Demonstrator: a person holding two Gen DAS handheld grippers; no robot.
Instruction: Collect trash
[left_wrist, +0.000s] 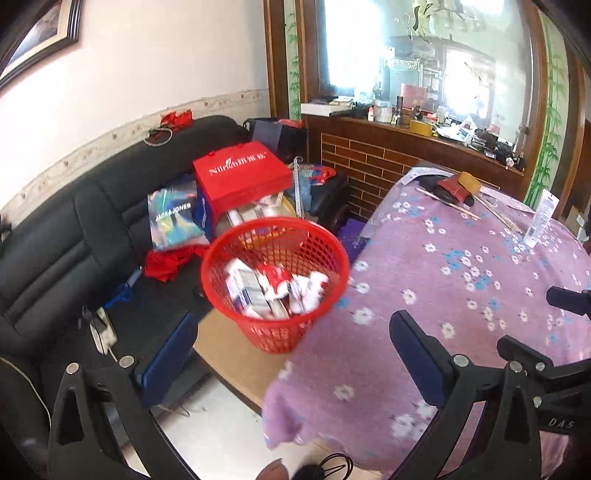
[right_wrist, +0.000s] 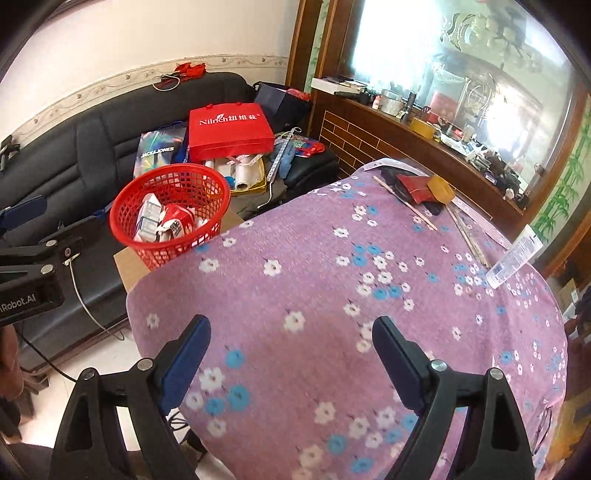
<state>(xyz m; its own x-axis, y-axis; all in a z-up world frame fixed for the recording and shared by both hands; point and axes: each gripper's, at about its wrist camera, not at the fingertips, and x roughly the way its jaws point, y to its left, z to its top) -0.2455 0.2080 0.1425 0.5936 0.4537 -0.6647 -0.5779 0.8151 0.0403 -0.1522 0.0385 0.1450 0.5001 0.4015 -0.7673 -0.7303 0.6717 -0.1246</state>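
Observation:
A red mesh basket (left_wrist: 275, 280) (right_wrist: 170, 214) stands on a cardboard box (left_wrist: 229, 347) at the left edge of the table. It holds several white and red cartons and wrappers. My left gripper (left_wrist: 291, 332) hovers near the basket, open and empty. My right gripper (right_wrist: 291, 325) is open and empty above the purple flowered tablecloth (right_wrist: 332, 277) (left_wrist: 461, 258). At the table's far end lie a red packet (left_wrist: 452, 188) (right_wrist: 413, 186), a tan tape roll (right_wrist: 441, 188), thin sticks (right_wrist: 406, 203) and a white tube (left_wrist: 541, 218) (right_wrist: 513, 258).
A black sofa (left_wrist: 74, 236) (right_wrist: 92, 147) behind the basket carries a red paper bag (left_wrist: 240, 177) (right_wrist: 229, 131), a shiny bag (left_wrist: 173, 218) and other clutter. A wooden ledge (left_wrist: 406, 147) crowded with small items runs behind the table. White floor (left_wrist: 207, 435) shows below.

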